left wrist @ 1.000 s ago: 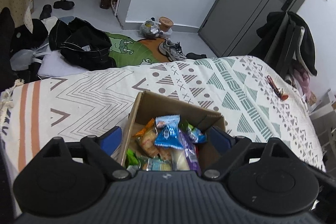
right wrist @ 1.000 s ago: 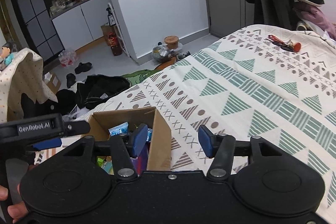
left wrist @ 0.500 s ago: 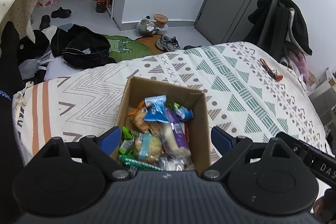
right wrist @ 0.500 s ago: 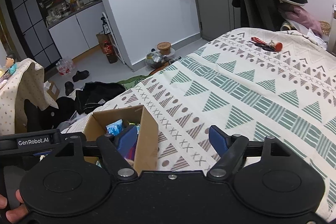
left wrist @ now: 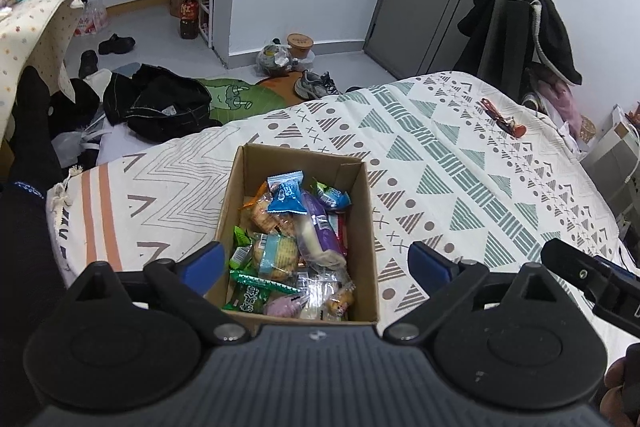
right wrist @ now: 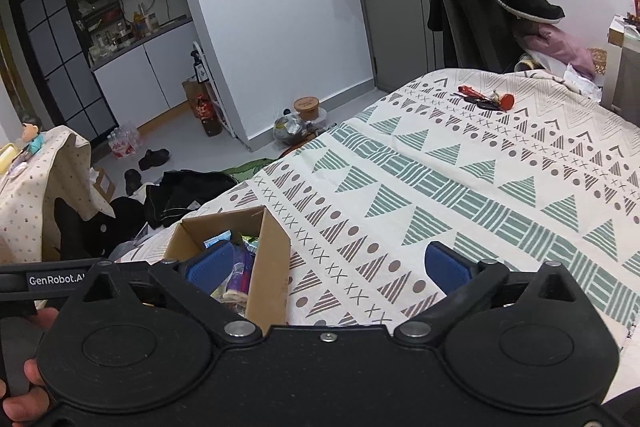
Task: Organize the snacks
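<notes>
Snacks (left wrist: 298, 227) fill an open box (left wrist: 370, 211) that sits on the patterned blanket (left wrist: 460, 163), near its striped end. The box's long axis runs away from the left camera, toward the floor beyond the bed. A blue packet (left wrist: 286, 195) lies on top at the far end; a long purple one (left wrist: 320, 227) lies lengthwise. The left gripper (left wrist: 316, 263) hangs above the near end, fingers wide apart, empty. The right gripper (right wrist: 328, 263), also spread and empty, straddles the box's right wall. Compared with a second ago, both sit higher and more of the box shows.
</notes>
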{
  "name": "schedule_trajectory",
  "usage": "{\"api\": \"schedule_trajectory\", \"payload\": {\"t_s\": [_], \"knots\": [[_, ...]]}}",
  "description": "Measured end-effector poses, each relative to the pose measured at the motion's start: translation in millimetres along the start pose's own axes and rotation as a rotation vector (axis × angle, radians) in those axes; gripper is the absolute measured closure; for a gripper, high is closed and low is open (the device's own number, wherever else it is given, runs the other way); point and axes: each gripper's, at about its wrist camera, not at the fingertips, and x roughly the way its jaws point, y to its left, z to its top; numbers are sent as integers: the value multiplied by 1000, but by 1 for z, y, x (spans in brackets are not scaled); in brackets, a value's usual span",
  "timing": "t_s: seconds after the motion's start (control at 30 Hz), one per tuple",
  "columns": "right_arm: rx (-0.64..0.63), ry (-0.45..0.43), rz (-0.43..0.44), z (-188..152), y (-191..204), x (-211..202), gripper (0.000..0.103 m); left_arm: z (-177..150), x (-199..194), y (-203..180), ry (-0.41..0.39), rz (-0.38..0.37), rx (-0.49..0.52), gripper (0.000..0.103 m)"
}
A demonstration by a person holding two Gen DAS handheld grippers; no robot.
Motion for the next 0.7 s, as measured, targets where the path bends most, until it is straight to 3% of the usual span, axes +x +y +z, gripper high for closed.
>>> {"api": "schedule_trajectory", "payload": {"t_s": [0.7], "knots": [[-13, -17, 17, -24, -9, -56, 0, -40, -60, -13, -27, 3, 69, 5]]}}
